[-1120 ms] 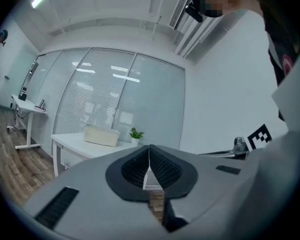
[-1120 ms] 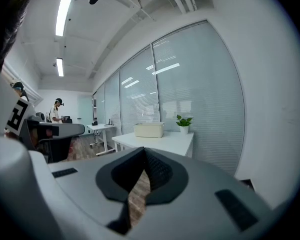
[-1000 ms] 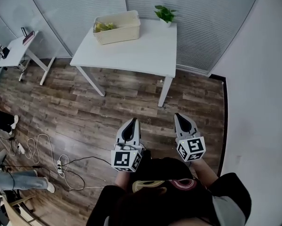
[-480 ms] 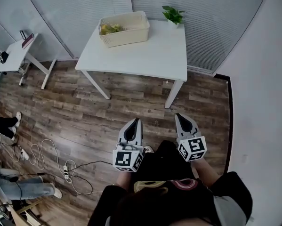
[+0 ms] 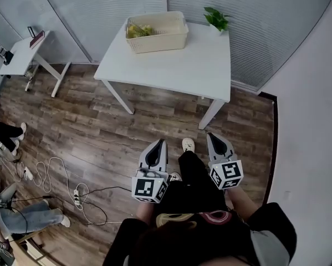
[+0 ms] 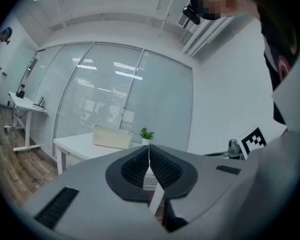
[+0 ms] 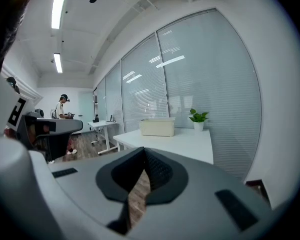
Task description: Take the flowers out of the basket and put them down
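Note:
A cream basket (image 5: 157,31) stands at the far left of a white table (image 5: 177,65), with yellow-green flowers (image 5: 138,31) in its left end. The basket (image 6: 111,137) (image 7: 157,127) also shows small and distant in both gripper views. My left gripper (image 5: 158,146) and right gripper (image 5: 215,138) are held side by side close to my body, well short of the table, over the wood floor. Both are shut with nothing between the jaws. The left gripper (image 6: 149,149) and right gripper (image 7: 143,153) point toward the table.
A small potted plant (image 5: 217,19) stands at the table's far right corner. A second small desk (image 5: 23,53) is at the left. Cables and a power strip (image 5: 74,194) lie on the floor at the left, near another person's legs (image 5: 21,218). Glass walls with blinds stand behind the table.
I have walked toward the table: it and the basket have come nearer and slid rightward in the head view. Both grippers kept their pose in front of me, still shut.

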